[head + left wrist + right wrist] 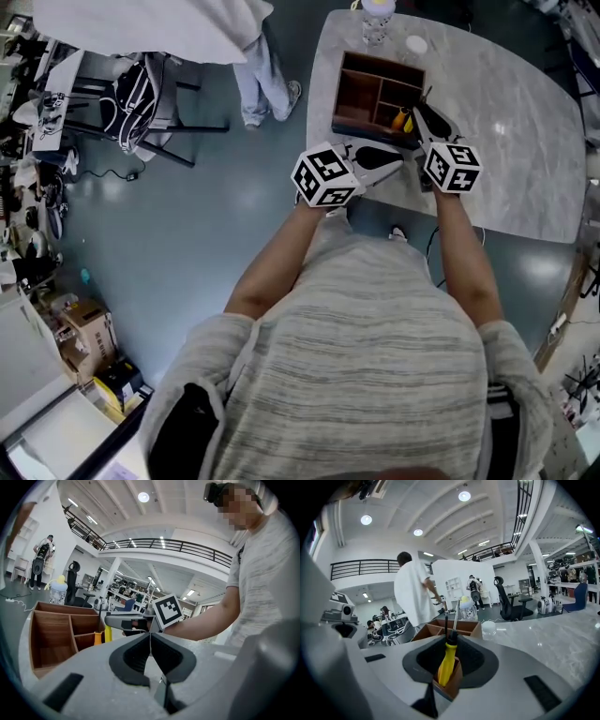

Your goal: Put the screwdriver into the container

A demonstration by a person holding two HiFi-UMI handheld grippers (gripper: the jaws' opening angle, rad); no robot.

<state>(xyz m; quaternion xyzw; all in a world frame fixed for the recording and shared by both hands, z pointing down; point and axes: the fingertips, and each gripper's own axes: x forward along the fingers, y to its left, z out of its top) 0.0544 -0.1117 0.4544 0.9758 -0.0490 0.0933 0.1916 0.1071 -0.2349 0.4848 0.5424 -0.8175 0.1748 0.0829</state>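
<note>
A wooden container (361,94) with several compartments stands on the marble table (525,141). My right gripper (418,114) reaches over its near right corner and is shut on the screwdriver (403,120). In the right gripper view the yellow handle of the screwdriver (446,660) sits between the jaws of the right gripper (451,654), black shaft pointing up, over a corner of the container (452,686). My left gripper (392,160) lies just before the container's near wall, shut and empty. In the left gripper view its jaws (150,641) meet, with the container (49,641) at left.
A bottle with a yellow cap (377,21) and a white round lid (417,44) stand behind the container. A person (262,75) stands on the floor left of the table. The table's near edge runs just under my grippers.
</note>
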